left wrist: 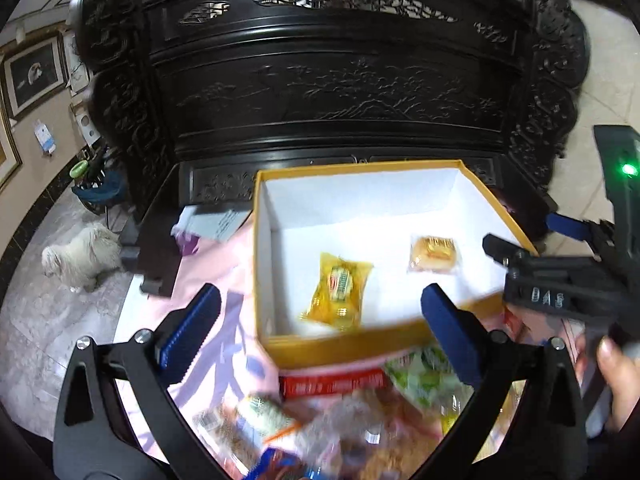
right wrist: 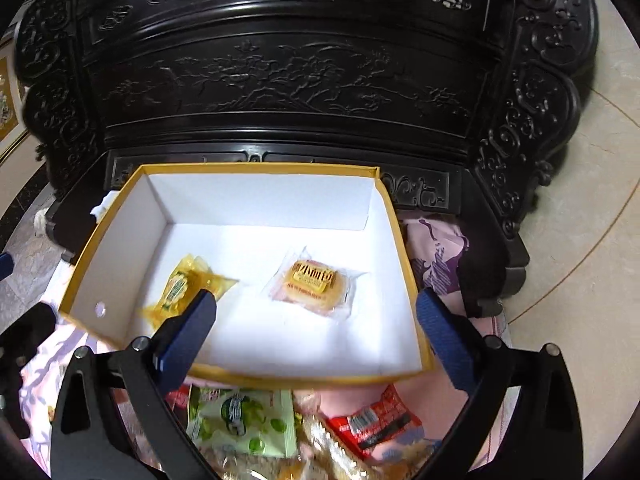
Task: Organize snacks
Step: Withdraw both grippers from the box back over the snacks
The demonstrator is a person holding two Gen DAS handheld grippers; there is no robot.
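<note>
A yellow-rimmed box (left wrist: 344, 344) with a white inside stands on a pink cloth. A yellow snack pack (left wrist: 338, 292) and a clear-wrapped round cake (left wrist: 434, 255) lie on its floor. My left gripper (left wrist: 320, 296) is open above the box's front wall, with nothing between its blue fingers. The right wrist view shows the same box (right wrist: 280, 380), yellow pack (right wrist: 180, 284) and cake (right wrist: 316, 284). My right gripper (right wrist: 318, 300) hangs open over the front of the box, holding nothing. Loose snacks lie in front of the box: a green pack (right wrist: 244, 420) and a red pack (right wrist: 376, 420).
Dark carved wooden furniture (left wrist: 320, 92) rises right behind the box. The right gripper's black body (left wrist: 568, 284) and a hand (left wrist: 620, 376) are close on the left gripper's right. A white dog (left wrist: 80, 256) stands on the floor at the left. Papers (left wrist: 216, 220) lie beside the box.
</note>
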